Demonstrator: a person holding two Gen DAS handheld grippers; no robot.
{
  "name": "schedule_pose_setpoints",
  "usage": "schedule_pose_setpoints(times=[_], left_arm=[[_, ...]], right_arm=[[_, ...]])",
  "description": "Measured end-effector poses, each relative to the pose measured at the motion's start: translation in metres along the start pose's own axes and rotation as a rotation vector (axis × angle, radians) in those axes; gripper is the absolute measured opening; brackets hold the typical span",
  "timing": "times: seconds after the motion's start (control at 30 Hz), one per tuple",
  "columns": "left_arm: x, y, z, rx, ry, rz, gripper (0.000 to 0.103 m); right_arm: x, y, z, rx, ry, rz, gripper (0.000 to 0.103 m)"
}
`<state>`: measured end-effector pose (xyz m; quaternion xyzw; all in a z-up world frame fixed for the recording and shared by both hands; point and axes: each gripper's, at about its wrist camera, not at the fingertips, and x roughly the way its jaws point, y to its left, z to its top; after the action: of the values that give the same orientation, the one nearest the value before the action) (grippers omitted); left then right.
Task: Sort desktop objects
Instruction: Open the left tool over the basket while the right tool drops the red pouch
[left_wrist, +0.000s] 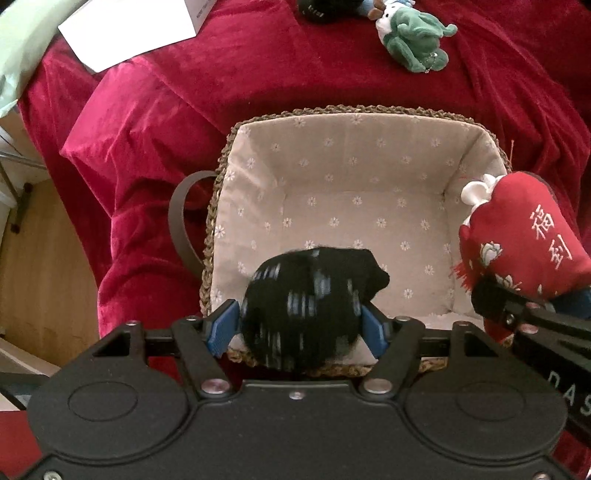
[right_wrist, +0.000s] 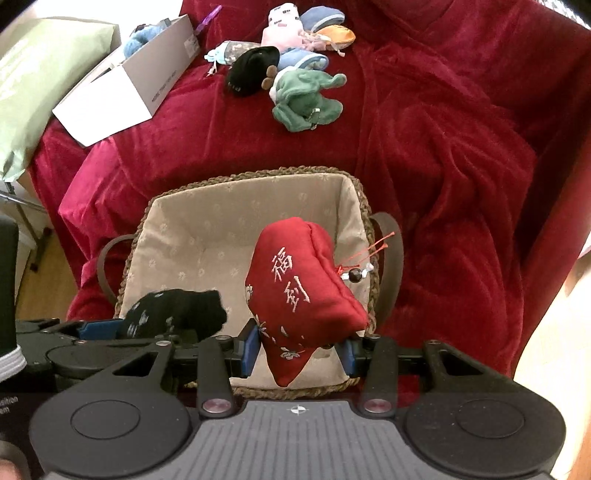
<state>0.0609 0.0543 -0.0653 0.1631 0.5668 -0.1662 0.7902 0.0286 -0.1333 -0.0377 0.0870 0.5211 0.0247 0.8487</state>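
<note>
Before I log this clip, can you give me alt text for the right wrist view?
The right gripper holds a red embroidered fabric pouch over a woven basket with floral beige lining, where the left gripper holds a black patterned sock bundle. Beyond, on red velvet cloth, lie a green plush toy and a white cardboard box.

Black patterned sock (left_wrist: 301, 312) and red embroidered pouch (right_wrist: 299, 291) above lined basket (left_wrist: 229, 147)

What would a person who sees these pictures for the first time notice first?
Two held things hang over the lined basket: a red pouch with white writing in the right hand-held gripper, and a black sock bundle in the left hand-held gripper. Beyond, a green soft toy lies on the red cloth.
</note>
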Motion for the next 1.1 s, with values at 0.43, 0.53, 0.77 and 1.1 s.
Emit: schedule_pose_setpoints(times=[0.43,0.53,0.77,1.1], left_arm=[[-0.006,0.002,-0.007,0.021,0.005,0.011,0.073],[-0.006,0.003,-0.006,0.023,0.009,0.011,0.073],[-0.007,0.003,-0.007,0.029,0.002,0.014,0.073],[-0.011,0.004,-0.007,0.036,-0.010,-0.005,0.073]], right_arm=[[0.004,0.000,-0.007,0.027,0.022,0.002,0.046],[0.002,0.001,-0.006,0.023,0.009,-0.001,0.046],[0.000,0.002,-0.005,0.006,-0.006,-0.012,0.046],[-0.006,0.006,-0.002,-0.001,-0.023,-0.040,0.046]])
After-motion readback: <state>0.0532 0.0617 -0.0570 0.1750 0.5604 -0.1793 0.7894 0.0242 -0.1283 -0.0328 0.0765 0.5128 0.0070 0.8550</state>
